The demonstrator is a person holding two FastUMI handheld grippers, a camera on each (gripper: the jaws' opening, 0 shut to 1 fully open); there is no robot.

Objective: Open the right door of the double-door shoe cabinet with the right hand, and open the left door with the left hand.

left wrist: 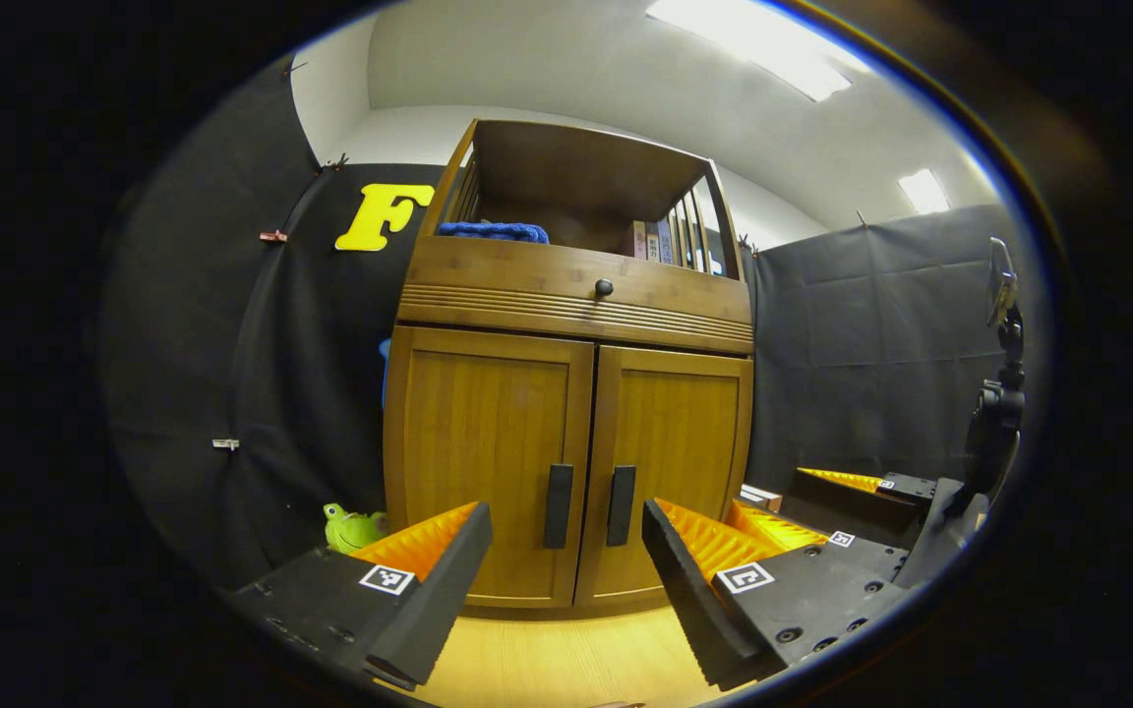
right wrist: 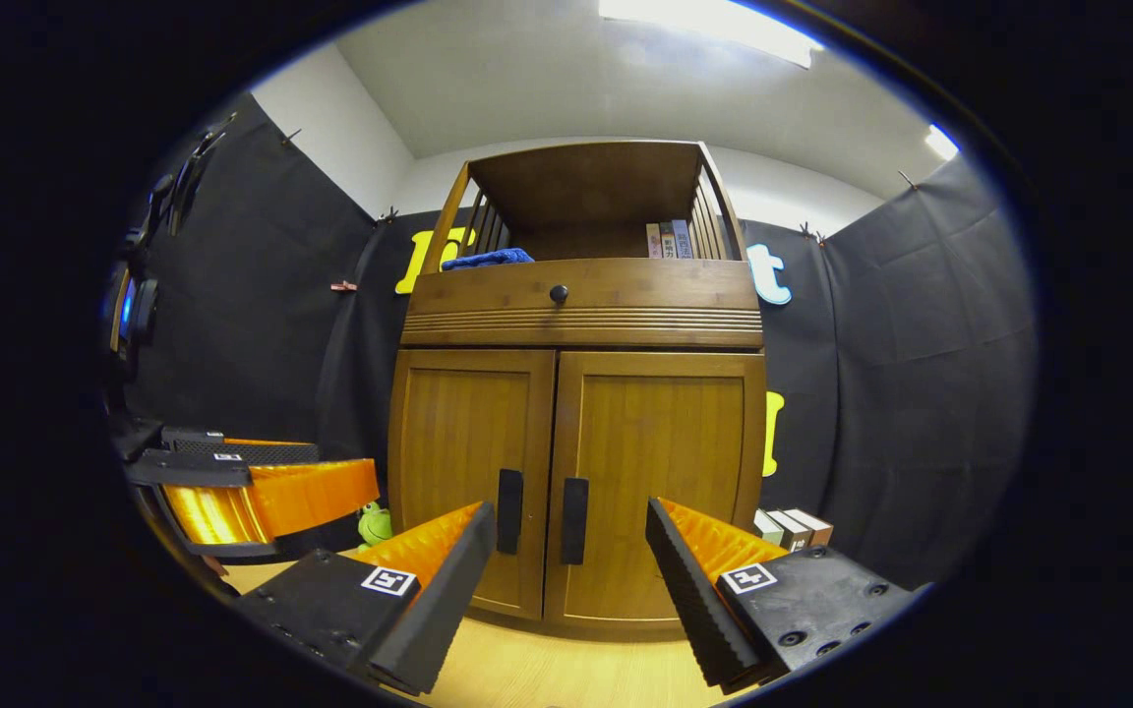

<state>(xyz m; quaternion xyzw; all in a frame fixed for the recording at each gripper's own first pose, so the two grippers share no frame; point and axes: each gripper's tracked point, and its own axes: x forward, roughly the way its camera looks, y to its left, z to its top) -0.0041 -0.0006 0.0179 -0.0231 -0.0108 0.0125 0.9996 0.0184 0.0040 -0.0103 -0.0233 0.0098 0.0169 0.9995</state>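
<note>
Black cloth walls close off the booth, and a wooden shoe cabinet (right wrist: 576, 393) stands against the back wall on a pale wood floor (right wrist: 547, 674). Both doors are shut: the left door (right wrist: 468, 472) and right door (right wrist: 655, 482) meet at the middle, each with a dark upright handle, the left handle (right wrist: 509, 511) and right handle (right wrist: 574, 520) just beside each other. Nothing of the task looks done yet; both doors remain to be pulled open.

In the right gripper view, the right gripper (right wrist: 566, 580) has its fingers spread wide, holding nothing, aimed at the handles but apart from them. The left gripper (left wrist: 562, 580) likewise has its fingers wide apart and empty, facing the same handles from a little way off.

Above the doors sits a closed drawer (right wrist: 586, 295) with a small round knob (right wrist: 559, 293). The open shelf on top holds a folded blue cloth (right wrist: 486, 259) on its left side and a few books (right wrist: 670, 239) standing at the right. A green toy frog (left wrist: 350, 527) lies on the floor left of the cabinet, and some boxes (right wrist: 791, 527) rest to its right.
</note>
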